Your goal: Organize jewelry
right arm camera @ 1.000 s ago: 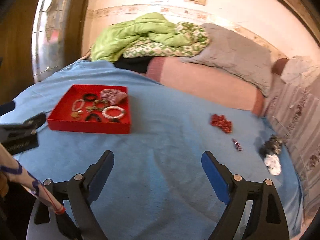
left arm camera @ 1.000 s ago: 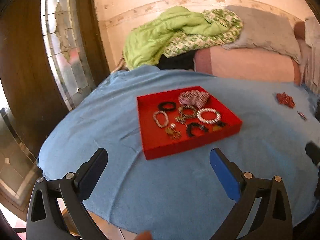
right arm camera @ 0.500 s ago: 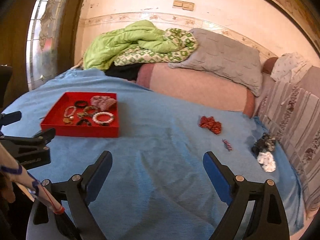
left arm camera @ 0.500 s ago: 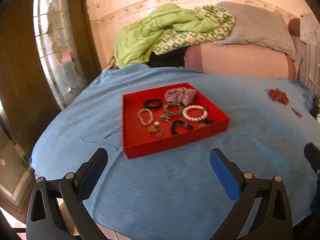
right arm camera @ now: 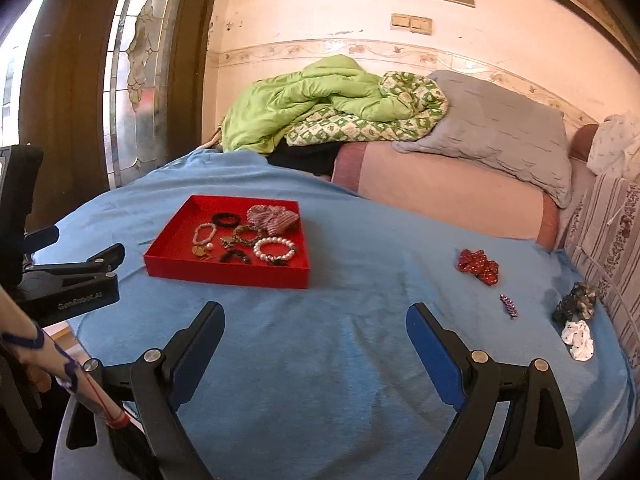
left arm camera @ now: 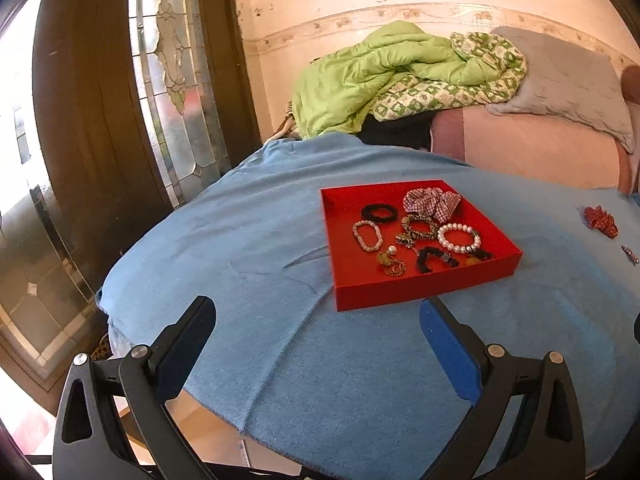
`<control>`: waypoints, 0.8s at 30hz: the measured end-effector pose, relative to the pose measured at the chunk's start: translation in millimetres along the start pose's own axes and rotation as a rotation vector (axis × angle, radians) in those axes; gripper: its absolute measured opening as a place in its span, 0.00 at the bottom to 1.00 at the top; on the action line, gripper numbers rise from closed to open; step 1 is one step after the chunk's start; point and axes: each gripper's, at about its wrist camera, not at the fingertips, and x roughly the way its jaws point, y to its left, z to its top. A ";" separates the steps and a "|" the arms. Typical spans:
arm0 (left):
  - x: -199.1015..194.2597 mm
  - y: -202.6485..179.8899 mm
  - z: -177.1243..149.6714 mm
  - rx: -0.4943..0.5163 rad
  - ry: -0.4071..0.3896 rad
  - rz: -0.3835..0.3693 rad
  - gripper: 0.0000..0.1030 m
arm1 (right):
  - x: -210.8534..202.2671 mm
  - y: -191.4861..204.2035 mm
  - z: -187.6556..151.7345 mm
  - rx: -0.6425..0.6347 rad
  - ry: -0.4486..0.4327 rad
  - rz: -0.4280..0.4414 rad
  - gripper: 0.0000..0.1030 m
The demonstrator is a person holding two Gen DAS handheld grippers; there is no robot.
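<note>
one red tray (right arm camera: 224,270), two pearl bracelets (right arm camera: 275,249), four loose pieces on cloth (right arm camera: 320,340)

Blue cloth (right arm camera: 320,360): matt, napped. Red tray (right arm camera: 224,272): matt, smooth. Pearl bracelet (right arm camera: 275,249): glossy beads. Green quilt (right arm camera: 312,100): soft, puffy fabric.

The left tool (right arm camera: 72,280) reads "GenRobot.AI".

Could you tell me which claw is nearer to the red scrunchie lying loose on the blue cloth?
The right. The right claw hovers open over the cloth with the red scrunchie ahead to its right. The left claw sits before the red tray, the scrunchie far to its right.
</note>
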 end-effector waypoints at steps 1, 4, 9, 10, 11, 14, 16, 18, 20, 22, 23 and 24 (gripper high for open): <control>0.3 -1.6 -0.7 0.006 0.002 -0.004 0.98 | 0.5 -0.5 0.1 -0.002 0.001 0.001 0.92; -0.4 -6.2 -1.2 0.017 -0.003 -0.014 0.98 | -0.3 0.9 -0.2 -0.007 -0.001 0.000 0.92; 1.2 -11.3 -1.7 0.037 -0.003 -0.017 0.98 | 0.1 2.4 -1.3 -0.012 0.006 0.006 0.92; 1.7 -11.5 -1.5 0.037 -0.001 -0.018 0.98 | -0.1 2.9 -1.6 -0.014 0.006 0.006 0.92; 2.2 -11.2 -1.5 0.035 0.002 -0.021 0.98 | -0.5 3.2 -1.9 -0.014 0.007 0.007 0.92; 3.9 -10.2 -1.1 0.030 0.010 -0.026 0.98 | 0.0 3.7 -2.9 -0.017 0.012 0.007 0.92; 4.3 -10.2 -0.9 0.030 0.012 -0.029 0.98 | 1.2 3.7 -4.1 -0.019 0.017 0.004 0.92; 3.4 -10.3 -1.1 0.032 0.011 -0.028 0.98 | 2.8 3.9 -5.3 -0.020 0.020 0.000 0.92; 3.9 -10.1 -1.1 0.032 0.013 -0.030 0.98 | 4.8 3.9 -6.8 -0.022 0.027 0.001 0.92; 4.2 -10.1 -1.0 0.032 0.015 -0.030 0.98 | 6.3 3.7 -7.3 -0.024 0.029 0.002 0.92; 4.5 -10.1 -1.1 0.030 0.016 -0.030 0.98 | 6.7 4.1 -7.2 -0.025 0.030 0.003 0.92; 4.8 -9.8 -1.1 0.028 0.016 -0.029 0.98 | 6.9 4.5 -7.4 -0.026 0.029 0.004 0.92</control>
